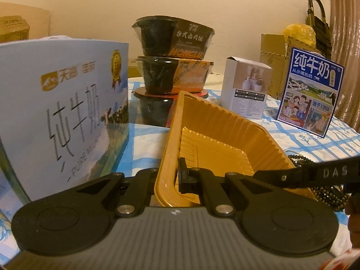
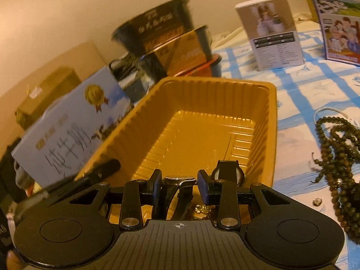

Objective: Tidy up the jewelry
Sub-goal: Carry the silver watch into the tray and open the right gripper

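Observation:
A gold ribbed plastic tray (image 1: 216, 135) (image 2: 273, 121) sits on the blue-checked cloth. My left gripper (image 1: 167, 175) is shut on the tray's near wall, one finger inside and one outside. My right gripper (image 2: 179, 187) is over the tray's near end, shut on a black wristwatch (image 2: 180, 180) with a dark strap. A second black watch (image 2: 228, 173) and a small gold piece (image 2: 202, 209) lie in the tray behind it. Dark green bead necklaces (image 2: 337, 155) (image 1: 330, 193) lie on the cloth right of the tray.
A blue milk carton (image 1: 60, 112) (image 2: 74, 130) stands left of the tray. Stacked black food bowls (image 1: 173, 67) (image 2: 162, 45), a white box (image 1: 245, 87) (image 2: 272, 31) and a blue milk pack (image 1: 310, 90) stand behind. A small pearl bead (image 2: 316, 201) lies on the cloth.

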